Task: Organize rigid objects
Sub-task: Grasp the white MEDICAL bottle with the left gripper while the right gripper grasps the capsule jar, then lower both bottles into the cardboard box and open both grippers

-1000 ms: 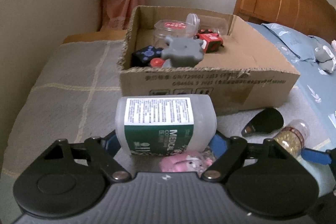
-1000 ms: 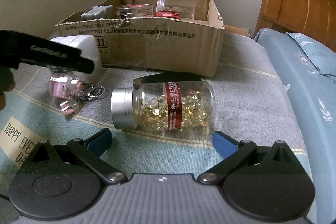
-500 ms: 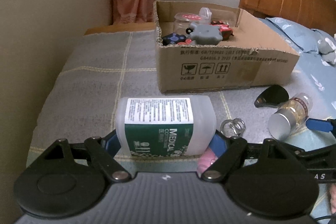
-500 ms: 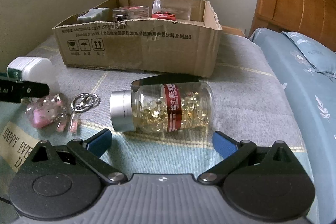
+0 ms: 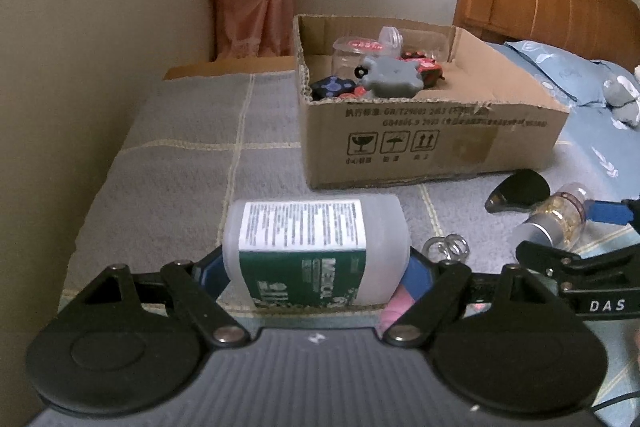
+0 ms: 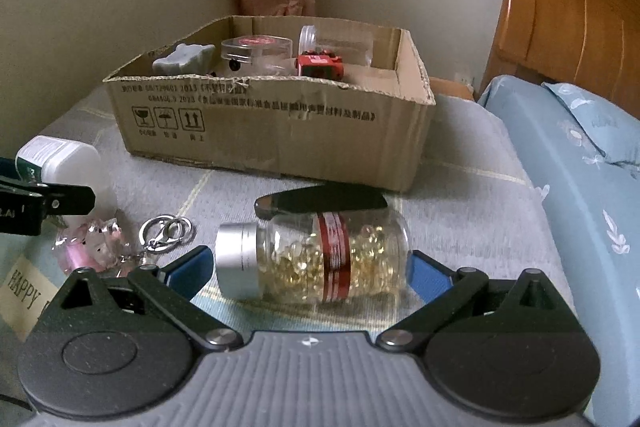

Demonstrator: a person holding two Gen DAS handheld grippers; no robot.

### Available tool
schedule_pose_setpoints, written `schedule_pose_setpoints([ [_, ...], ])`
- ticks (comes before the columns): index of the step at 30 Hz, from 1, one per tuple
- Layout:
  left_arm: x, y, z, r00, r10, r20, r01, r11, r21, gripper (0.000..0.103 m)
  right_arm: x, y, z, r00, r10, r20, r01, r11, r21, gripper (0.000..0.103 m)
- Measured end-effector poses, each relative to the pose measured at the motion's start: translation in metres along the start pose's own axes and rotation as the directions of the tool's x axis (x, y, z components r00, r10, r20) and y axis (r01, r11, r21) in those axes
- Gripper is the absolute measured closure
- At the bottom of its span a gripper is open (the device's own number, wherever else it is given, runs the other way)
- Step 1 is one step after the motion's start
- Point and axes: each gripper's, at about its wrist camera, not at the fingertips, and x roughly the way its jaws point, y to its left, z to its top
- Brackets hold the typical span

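Observation:
My left gripper is shut on a white medical bottle with a green label, held sideways above the bed. It also shows in the right wrist view. My right gripper is open around a clear capsule jar with a silver lid and red band; the jar lies on its side on the bed, its ends close to both fingers. The jar shows in the left wrist view too. The cardboard box stands beyond, holding several items.
A black flat case lies between jar and box. A pink keychain charm with metal rings lies left of the jar. A wall runs along the left, a wooden headboard and blue pillow at the right.
My left gripper has pulled back from the box with the bottle. My right gripper has moved forward until its fingers flank the jar, and has narrowed somewhat.

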Motion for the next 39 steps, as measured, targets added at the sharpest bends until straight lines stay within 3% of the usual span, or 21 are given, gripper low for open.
schedule_pose_setpoints([
  [12, -0.002, 0.004, 0.009, 1.000, -0.029, -0.006, 0.029, 1.000, 0.004, 0.021, -0.001, -0.002, 0.007, 0.999, 0.006, -0.051, -0.008, 0.999, -0.043, 0.006],
  [22, -0.025, -0.006, 0.031, 0.994, -0.104, -0.025, 0.107, 0.984, 0.140, 0.021, -0.024, -0.019, 0.020, 0.992, 0.103, -0.068, -0.109, 0.990, -0.093, 0.006],
  [28, -0.046, -0.027, 0.049, 0.985, -0.169, -0.043, 0.175, 0.956, 0.236, 0.021, -0.045, -0.032, 0.035, 0.984, 0.170, -0.054, -0.175, 0.978, -0.110, 0.006],
  [37, -0.060, -0.068, 0.110, 0.956, -0.294, -0.028, 0.286, 0.898, 0.336, 0.021, -0.068, -0.049, 0.068, 0.984, 0.176, 0.039, -0.168, 0.973, -0.158, 0.006],
  [39, -0.055, -0.076, 0.125, 0.955, -0.296, -0.013, 0.282, 0.896, 0.344, 0.021, -0.068, -0.053, 0.075, 0.985, 0.168, 0.048, -0.158, 0.974, -0.162, 0.006],
])
